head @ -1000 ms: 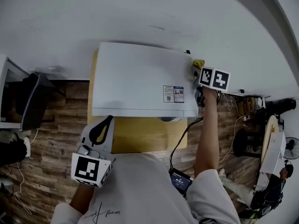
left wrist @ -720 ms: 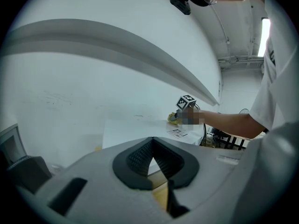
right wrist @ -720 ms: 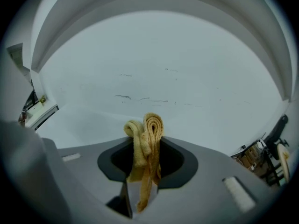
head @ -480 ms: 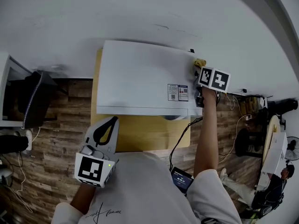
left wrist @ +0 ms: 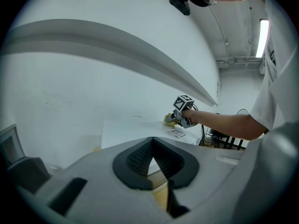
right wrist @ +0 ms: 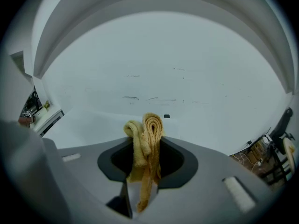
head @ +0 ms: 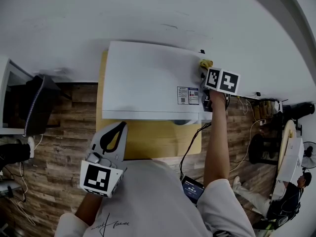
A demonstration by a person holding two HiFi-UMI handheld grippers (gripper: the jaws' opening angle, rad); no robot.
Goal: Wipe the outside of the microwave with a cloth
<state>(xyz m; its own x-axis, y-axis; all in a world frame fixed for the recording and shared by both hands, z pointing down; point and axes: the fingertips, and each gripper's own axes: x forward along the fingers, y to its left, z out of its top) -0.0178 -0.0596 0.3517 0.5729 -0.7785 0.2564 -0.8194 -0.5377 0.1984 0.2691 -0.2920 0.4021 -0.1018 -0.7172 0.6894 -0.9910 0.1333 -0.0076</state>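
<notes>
Head view: microwave (head: pixel 148 80) lies long-ways left to right, back by the wall (head: pixel 148 14).
Cloth (right wrist: pixel 147 134): at its far right edge, squeezed in the right gripper (right wrist: pixel 145 155).
Left gripper (left wrist: pixel 150 160): closed, empty, in open room by the table (head: pixel 148 144) front.

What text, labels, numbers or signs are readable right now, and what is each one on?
Nothing reads clearly.
Sticker on top of the microwave: print and small pictures, too small to read.
Script print on the person's shirt: too blurred to read.
Marker cubes on the left gripper and the right gripper: black-and-white square patterns only, no words.
</notes>
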